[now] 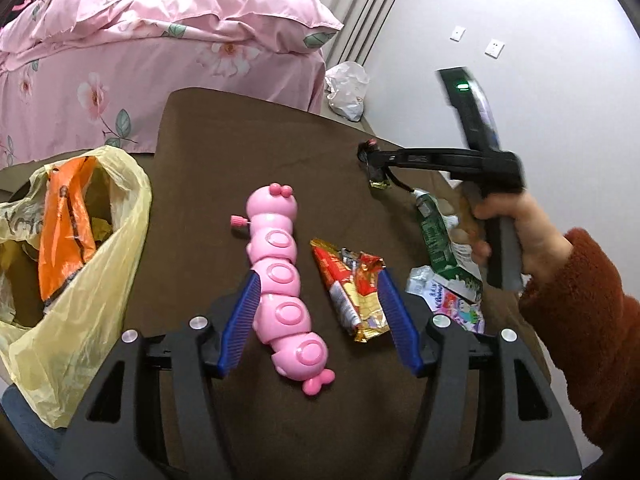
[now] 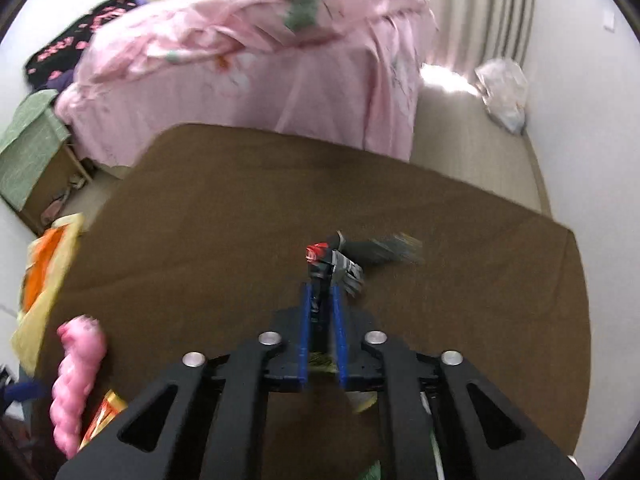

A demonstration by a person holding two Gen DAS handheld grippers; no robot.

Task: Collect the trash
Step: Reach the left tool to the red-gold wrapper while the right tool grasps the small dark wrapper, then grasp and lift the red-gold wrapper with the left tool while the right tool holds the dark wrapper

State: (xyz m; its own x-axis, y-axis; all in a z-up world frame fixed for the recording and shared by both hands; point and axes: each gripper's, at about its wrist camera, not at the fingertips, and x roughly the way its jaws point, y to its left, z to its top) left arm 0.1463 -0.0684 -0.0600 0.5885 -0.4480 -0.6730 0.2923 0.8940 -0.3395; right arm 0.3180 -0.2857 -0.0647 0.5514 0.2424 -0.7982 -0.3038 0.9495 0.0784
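Observation:
On the brown cloth-covered table a red and gold wrapper lies beside a pink caterpillar toy. Both sit between the blue pads of my left gripper, which is open and touches neither. To the right lie a flattened green carton and a crumpled white and pink wrapper. My right gripper, also seen as the right gripper in the left wrist view, is shut on a small dark wrapper with a red end, just above the cloth. A yellow plastic bag at the left holds an orange wrapper.
A hand in a rust fleece sleeve holds the right gripper. A bed with pink floral bedding stands behind the table. A white plastic bag lies on the floor by the wall. A small green-covered stand is at far left.

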